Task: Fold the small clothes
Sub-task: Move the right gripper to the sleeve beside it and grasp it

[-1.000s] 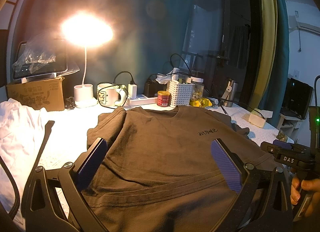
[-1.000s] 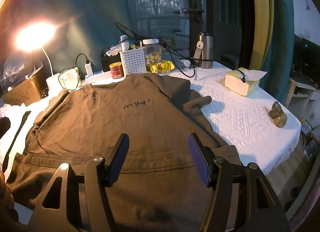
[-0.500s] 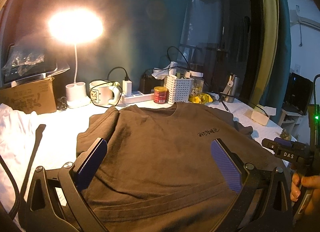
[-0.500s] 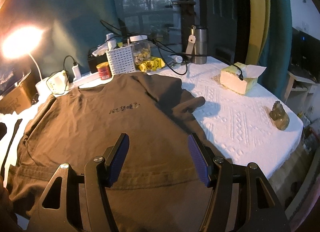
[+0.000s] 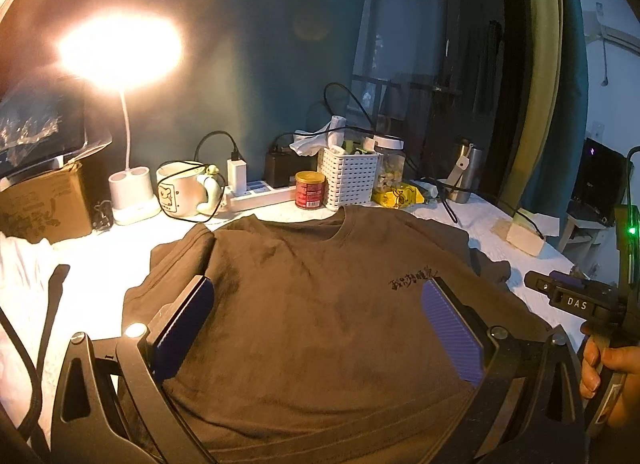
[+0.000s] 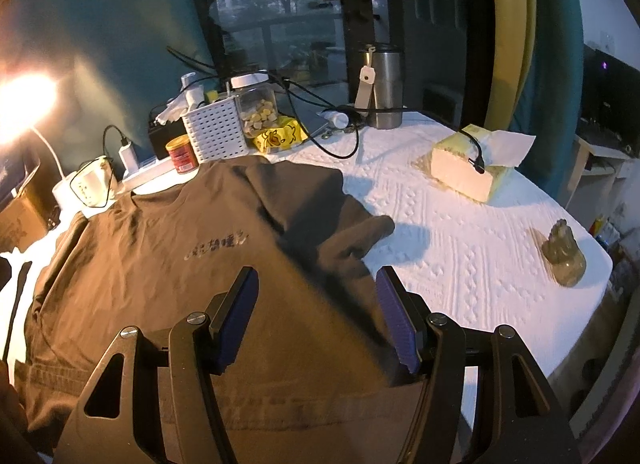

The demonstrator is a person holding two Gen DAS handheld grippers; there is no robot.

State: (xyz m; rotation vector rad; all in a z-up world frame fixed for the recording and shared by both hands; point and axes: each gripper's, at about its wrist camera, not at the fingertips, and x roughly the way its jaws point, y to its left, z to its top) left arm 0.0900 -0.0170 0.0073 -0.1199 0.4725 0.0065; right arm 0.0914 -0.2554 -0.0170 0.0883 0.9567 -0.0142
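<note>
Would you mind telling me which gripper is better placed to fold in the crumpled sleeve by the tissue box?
Right. The right gripper hangs open just short of the crumpled sleeve; the left gripper, also open, sits over the T-shirt's chest.

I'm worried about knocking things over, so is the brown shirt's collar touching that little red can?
Apart. In the left wrist view a strip of white tablecloth shows between the brown shirt collar and the red can.
</note>
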